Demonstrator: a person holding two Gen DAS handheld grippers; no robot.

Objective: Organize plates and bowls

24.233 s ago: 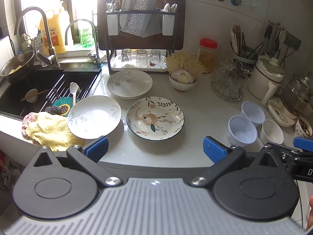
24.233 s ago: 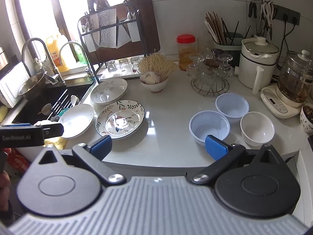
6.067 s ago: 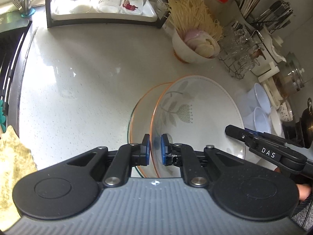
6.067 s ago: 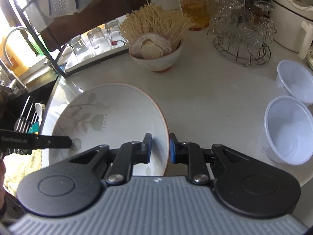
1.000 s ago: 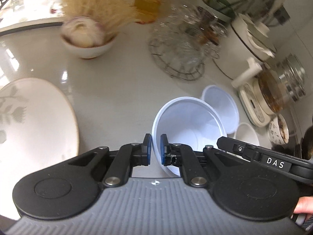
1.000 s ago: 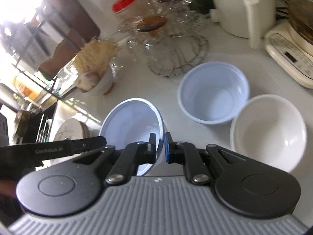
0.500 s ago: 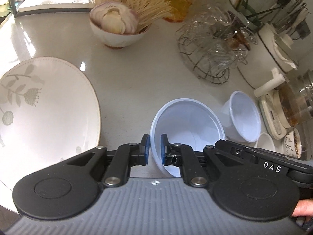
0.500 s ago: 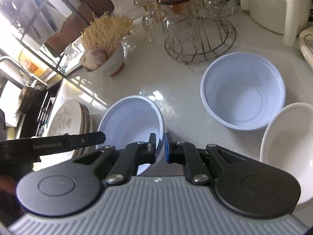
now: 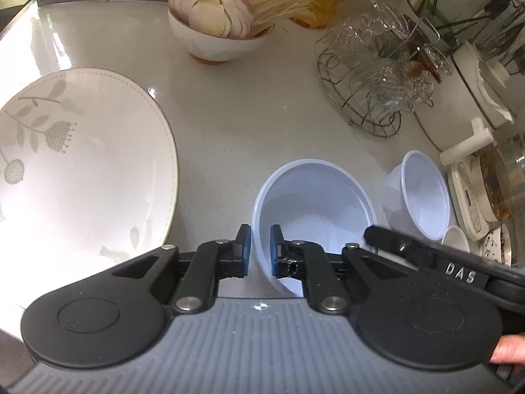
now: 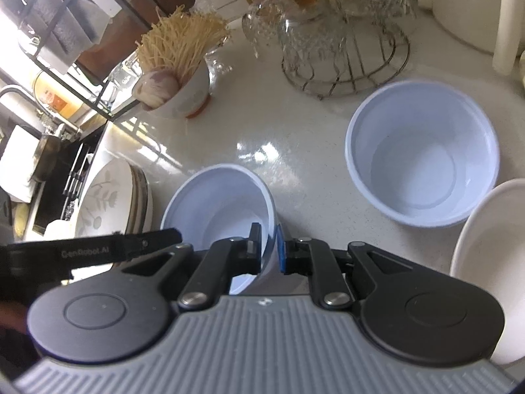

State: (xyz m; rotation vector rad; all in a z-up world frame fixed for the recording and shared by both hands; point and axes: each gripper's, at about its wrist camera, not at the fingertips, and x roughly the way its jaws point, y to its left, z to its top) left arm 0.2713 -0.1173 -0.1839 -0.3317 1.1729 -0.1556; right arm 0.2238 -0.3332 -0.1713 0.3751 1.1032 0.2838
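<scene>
- The left gripper is clamped on the near-left rim of a pale blue bowl, one blue pad outside the wall and one inside.
- The right gripper pinches the same pale blue bowl at its right rim, so the bowl sits between the two tools; whether its base touches the surface cannot be told.
- In the left wrist view the right tool's black body crosses the bowl's right edge.
- A second pale blue bowl stands upright on the surface to the right, apart from the held one, and a white bowl touches or nearly touches it on its right side.
- A stack of plates with a grey leaf pattern lies to the left of the held bowl, near the sink; the top leaf plate fills the left of the left wrist view.
- Farther back stands a white bowl of dry noodles and an onion.
- A wire rack of upturned glass cups stands to the right of that bowl.
</scene>
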